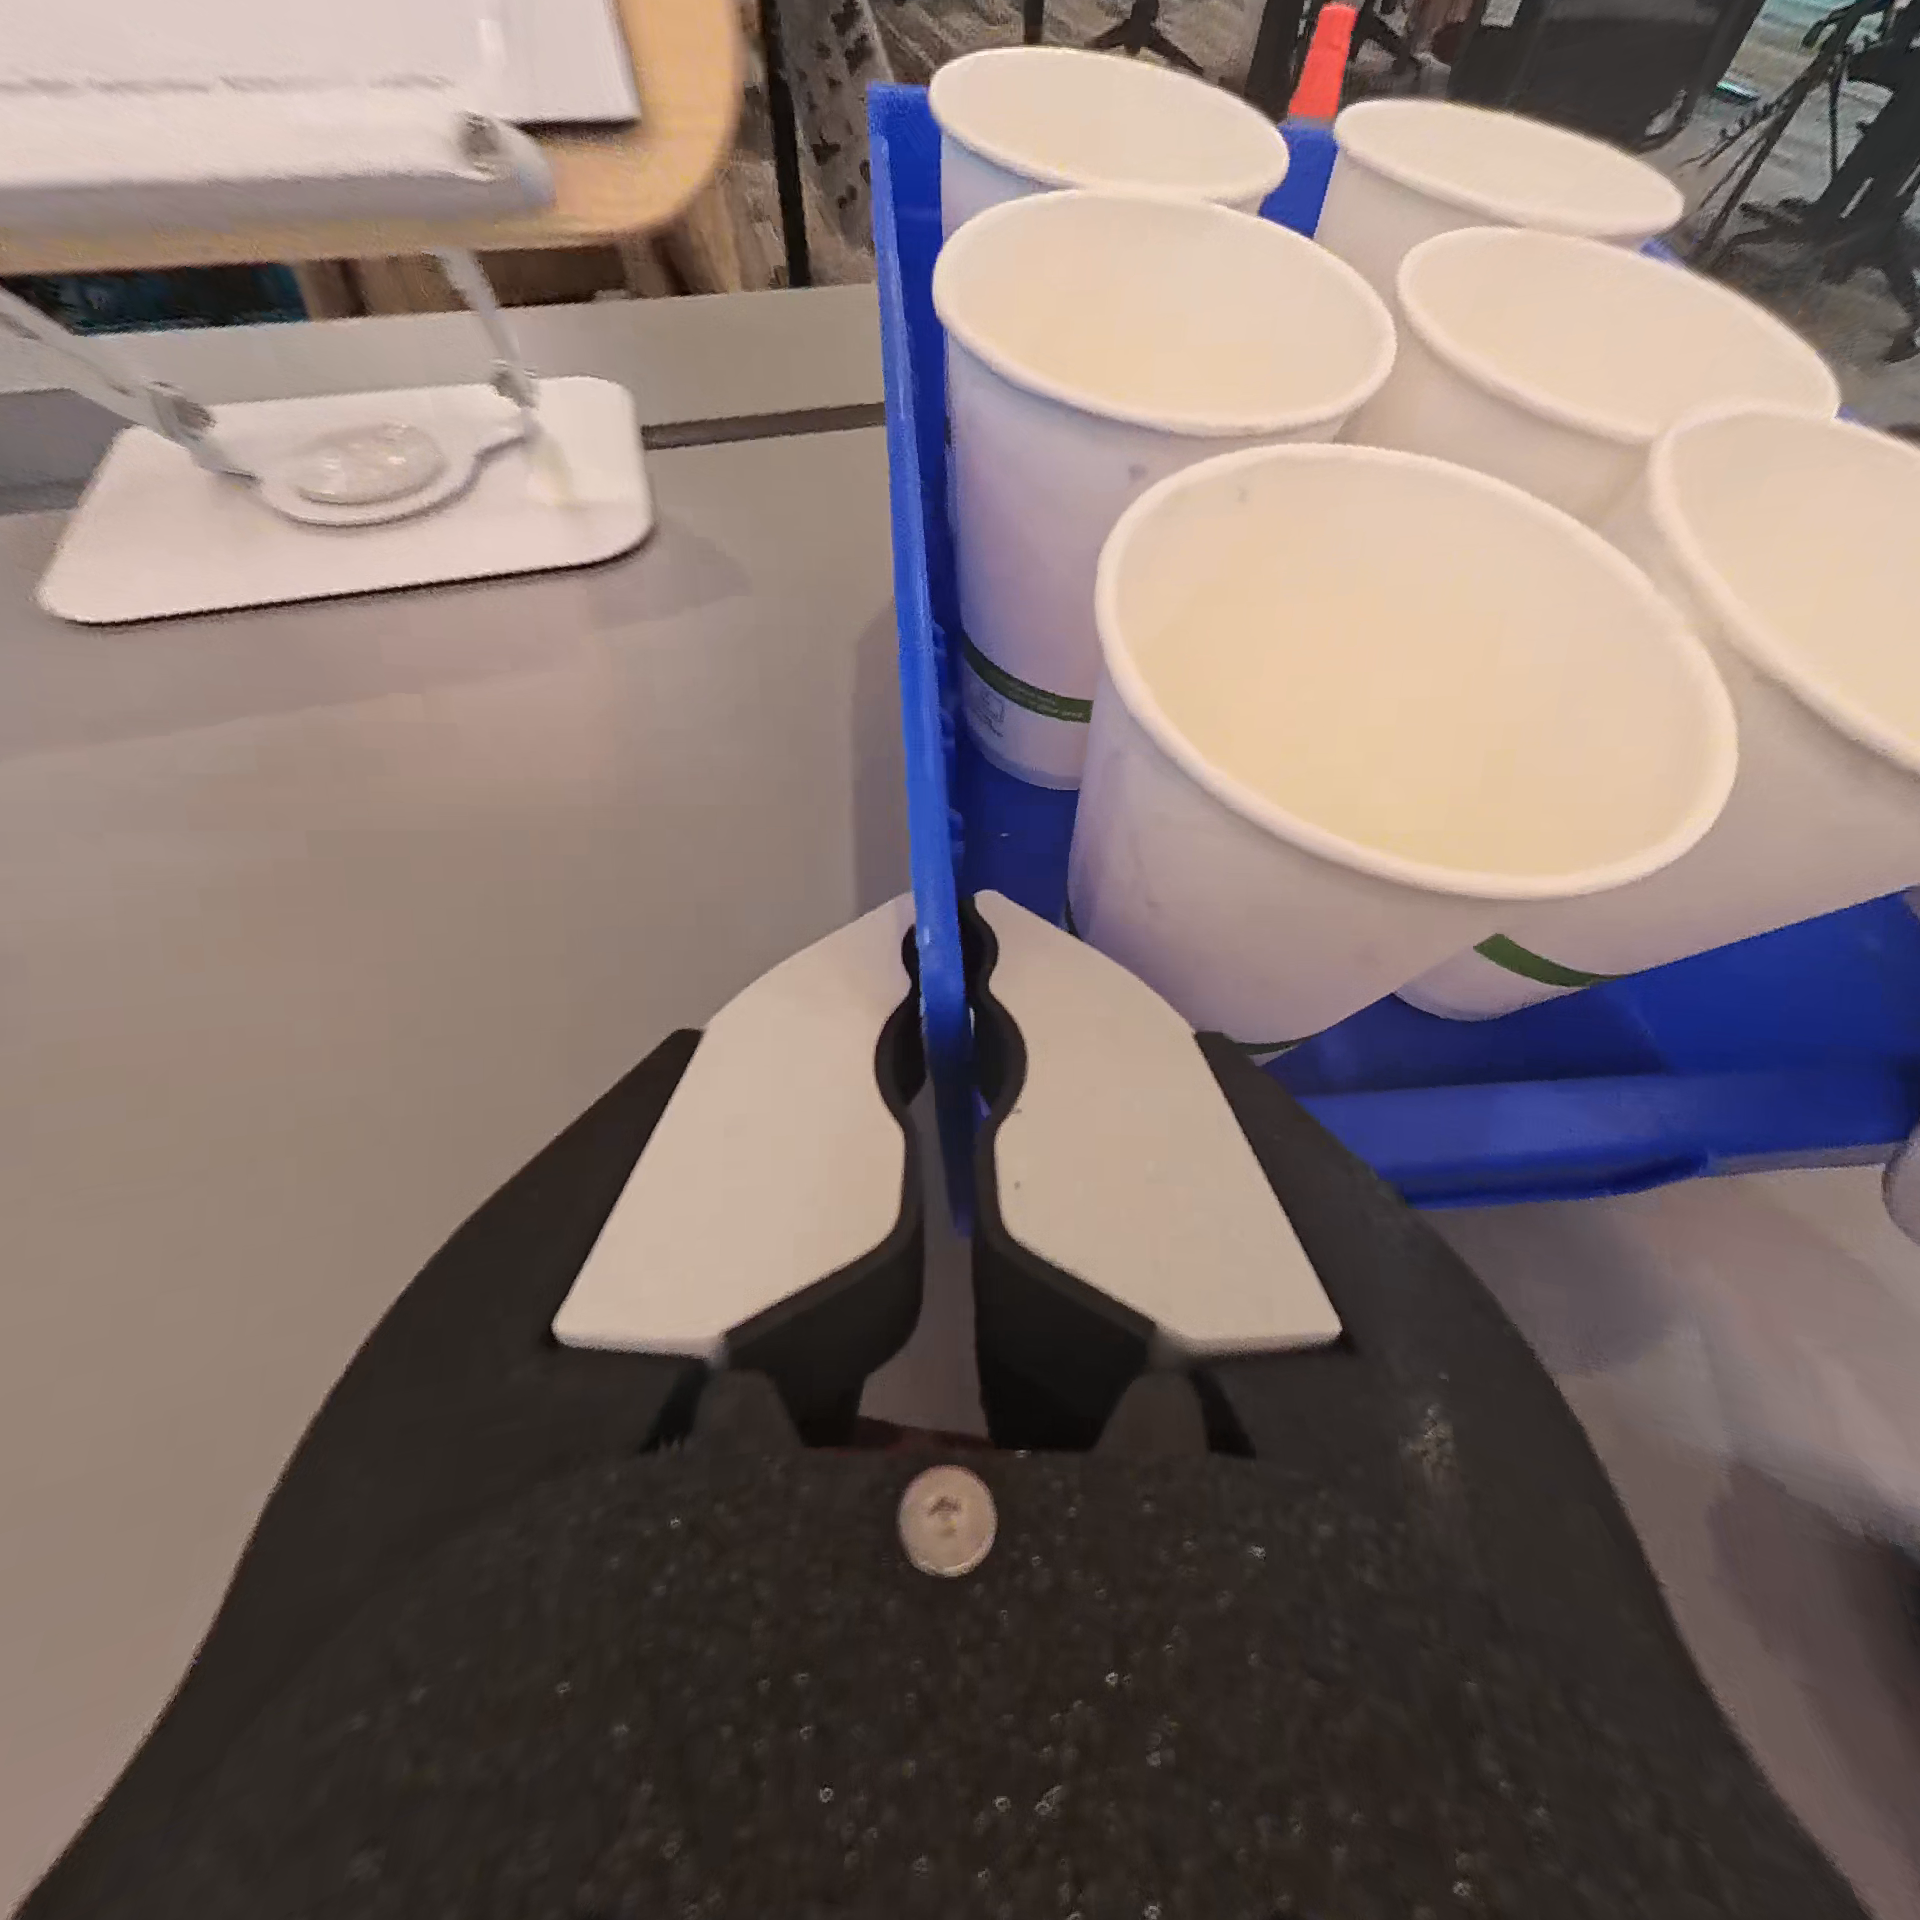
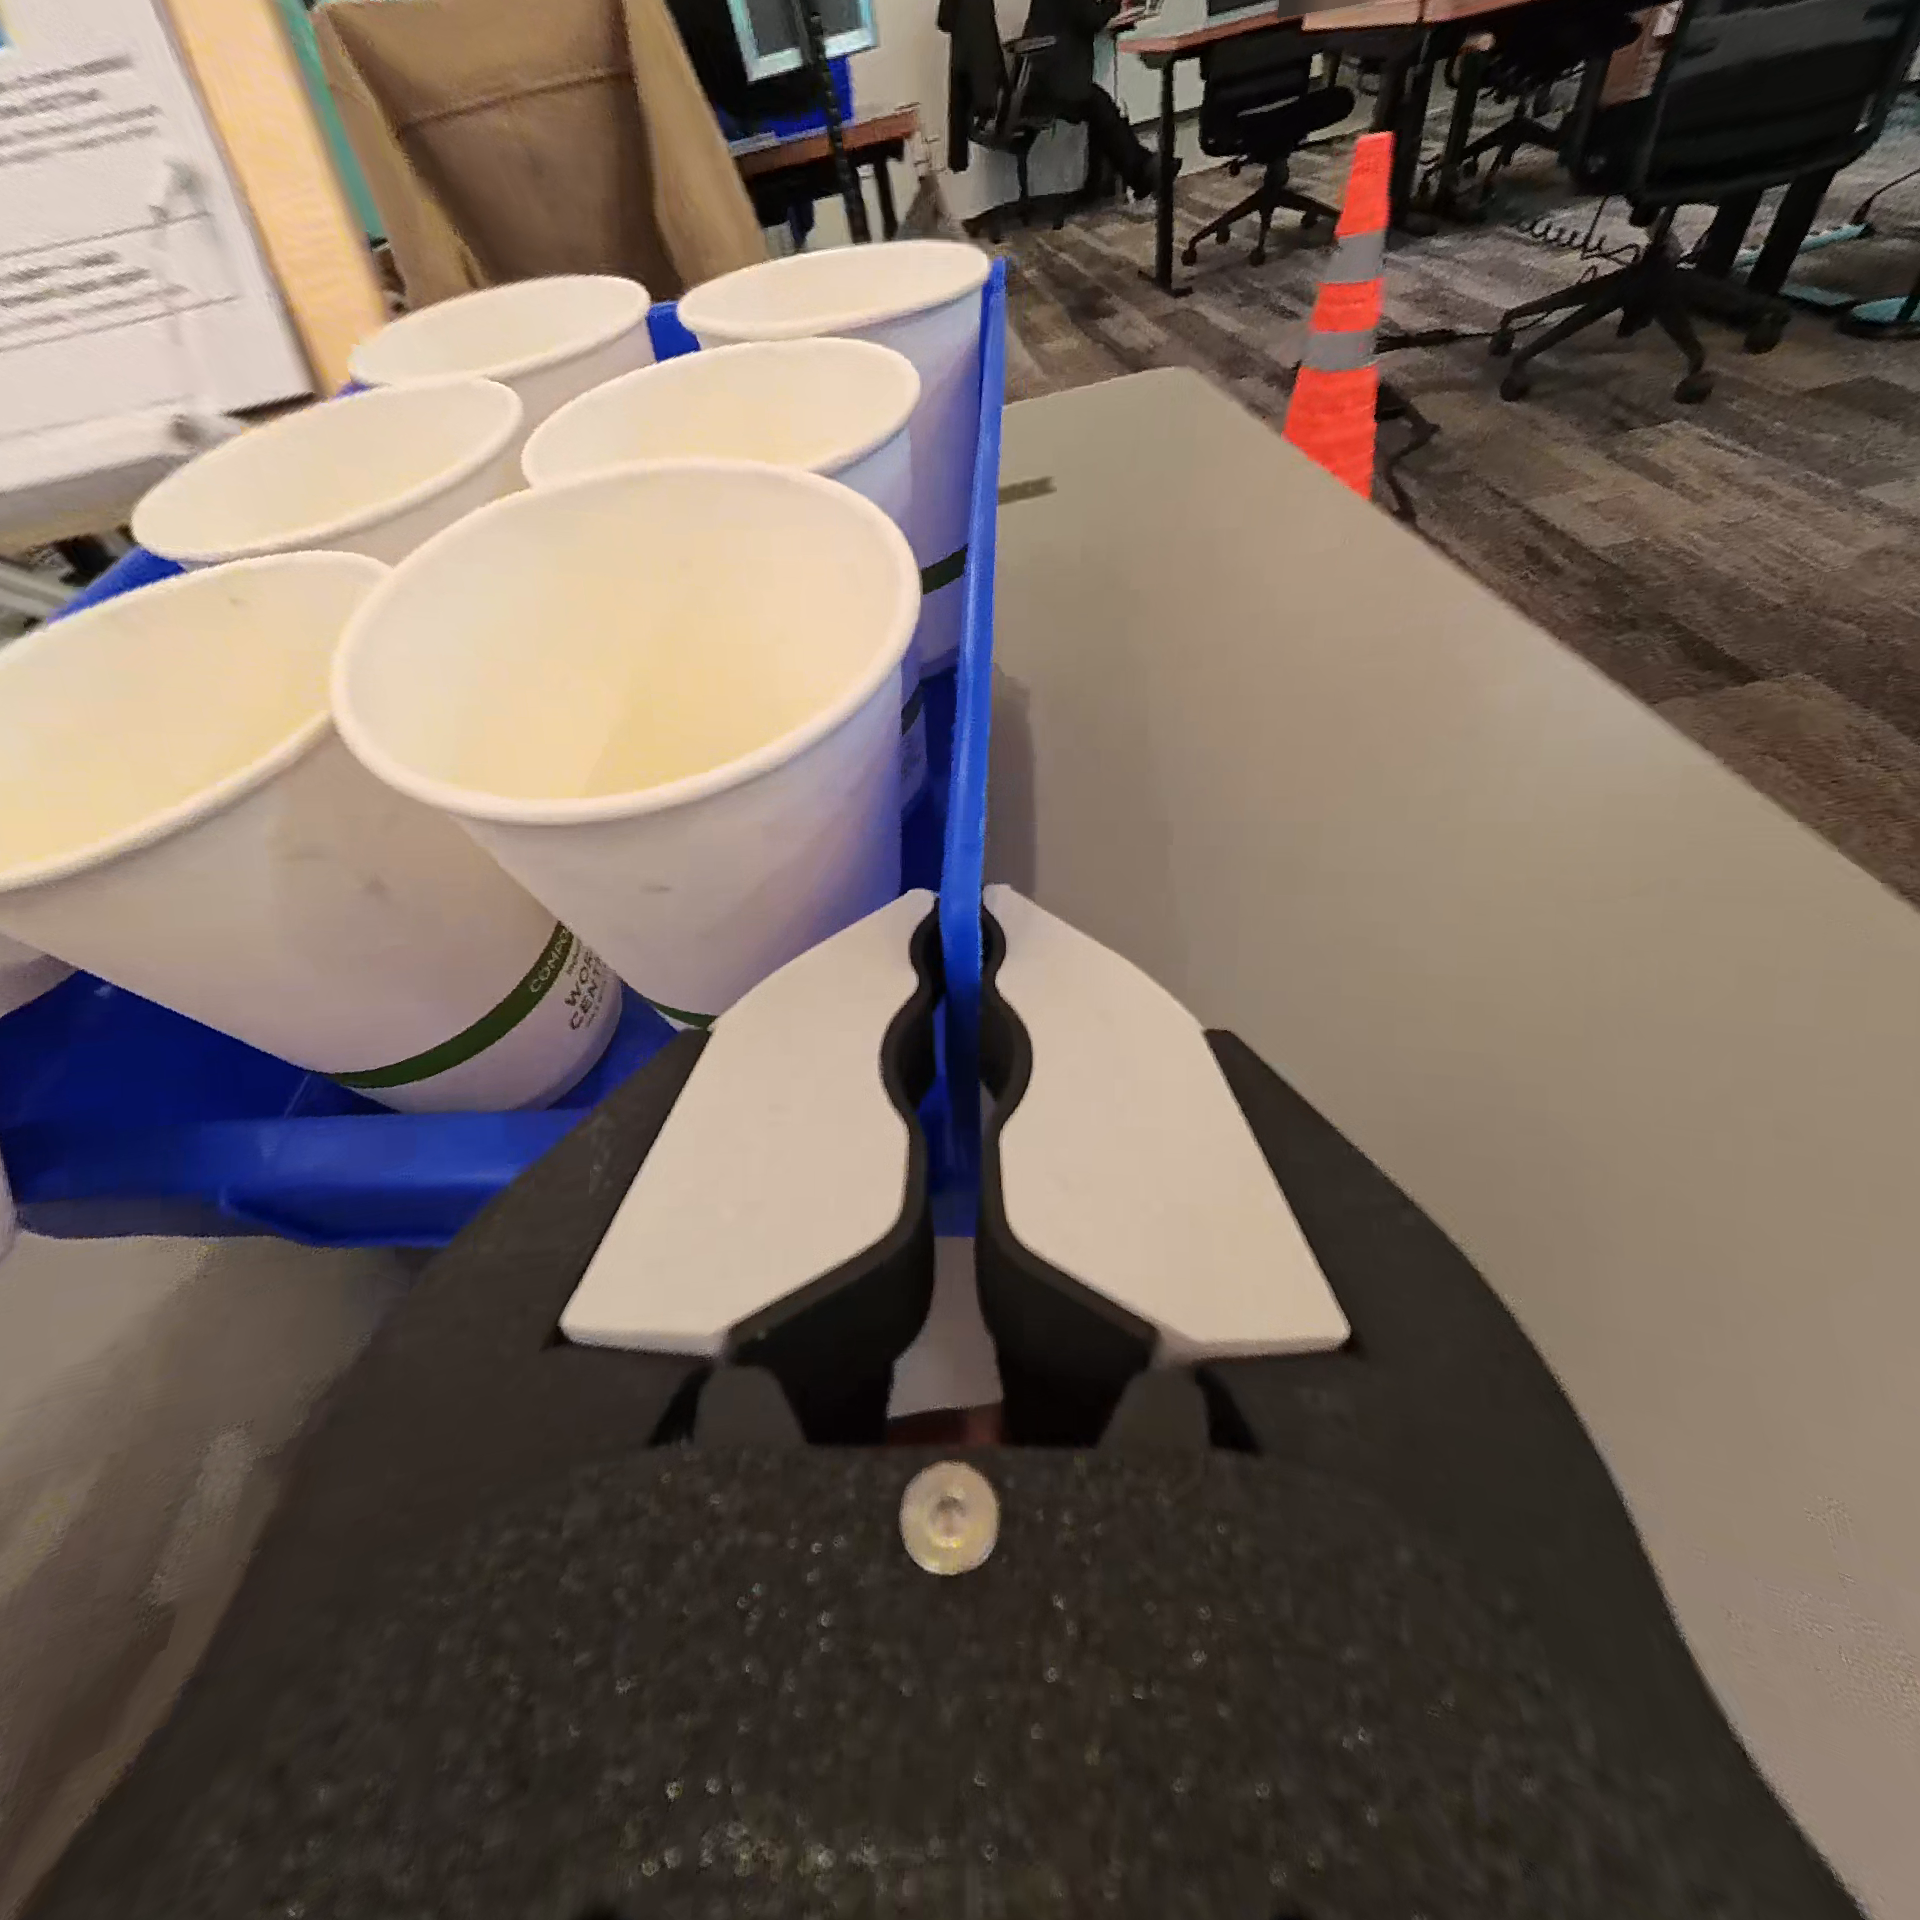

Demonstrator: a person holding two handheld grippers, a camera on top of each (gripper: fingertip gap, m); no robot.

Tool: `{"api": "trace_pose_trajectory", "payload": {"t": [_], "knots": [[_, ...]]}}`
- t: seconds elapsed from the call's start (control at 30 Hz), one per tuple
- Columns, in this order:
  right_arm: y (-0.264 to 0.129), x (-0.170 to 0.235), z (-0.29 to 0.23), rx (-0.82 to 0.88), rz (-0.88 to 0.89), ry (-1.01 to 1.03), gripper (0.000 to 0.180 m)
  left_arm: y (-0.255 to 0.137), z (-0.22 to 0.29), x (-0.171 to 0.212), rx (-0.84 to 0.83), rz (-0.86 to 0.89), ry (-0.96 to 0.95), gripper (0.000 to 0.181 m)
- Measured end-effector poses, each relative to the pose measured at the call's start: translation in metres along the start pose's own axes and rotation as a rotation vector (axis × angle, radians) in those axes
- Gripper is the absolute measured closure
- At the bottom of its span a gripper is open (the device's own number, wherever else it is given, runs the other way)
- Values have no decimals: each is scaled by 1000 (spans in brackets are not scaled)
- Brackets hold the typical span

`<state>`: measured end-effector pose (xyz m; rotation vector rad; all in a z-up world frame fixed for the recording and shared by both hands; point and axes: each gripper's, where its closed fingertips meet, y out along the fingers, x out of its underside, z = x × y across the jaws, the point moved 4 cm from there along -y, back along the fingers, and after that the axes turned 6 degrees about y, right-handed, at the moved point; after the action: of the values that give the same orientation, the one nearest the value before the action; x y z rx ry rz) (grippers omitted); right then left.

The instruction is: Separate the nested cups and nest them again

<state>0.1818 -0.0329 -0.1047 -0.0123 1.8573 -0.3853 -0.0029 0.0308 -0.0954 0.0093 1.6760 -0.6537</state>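
Observation:
A blue tray (image 1: 1558, 1122) stands on the grey table and holds several white paper cups (image 1: 1403, 727) with green bands, standing open and leaning. My left gripper (image 1: 948, 997) is shut on the tray's thin left wall (image 1: 914, 623), with both pads pressed on the blue edge. In the right wrist view the same tray (image 2: 208, 1132) and cups (image 2: 623, 644) lie to the left. My right gripper (image 2: 961, 987) is shut on the tray's right wall (image 2: 977, 623), pads pressed on both sides of it.
A white stand (image 1: 343, 499) sits on the grey table (image 1: 416, 883) to the left of the tray. To the right of the tray is bare table (image 2: 1351, 831), then its edge. Beyond it, on the floor, are an orange cone (image 2: 1345, 312) and office chairs (image 2: 1714, 208).

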Motion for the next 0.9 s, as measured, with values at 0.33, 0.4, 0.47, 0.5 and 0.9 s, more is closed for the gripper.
{"api": "trace_pose_trajectory", "payload": {"t": [0.33,0.4,0.47,0.5,0.9], "knots": [[-4,50,-191,-205,-93,-108,176,-80,-180,44,-176,-44,-99,178],[-3,61,-220,-231,-114,-128,176,-91,-210,56,-203,-69,-115,178],[-3,70,-238,-231,-130,-136,176,-96,-230,65,-214,-79,-134,178],[-2,73,-243,-227,-132,-143,176,-97,-236,69,-220,-85,-133,178],[-9,85,-238,-345,-242,-99,139,-95,-243,84,-205,-100,-119,136]]}}
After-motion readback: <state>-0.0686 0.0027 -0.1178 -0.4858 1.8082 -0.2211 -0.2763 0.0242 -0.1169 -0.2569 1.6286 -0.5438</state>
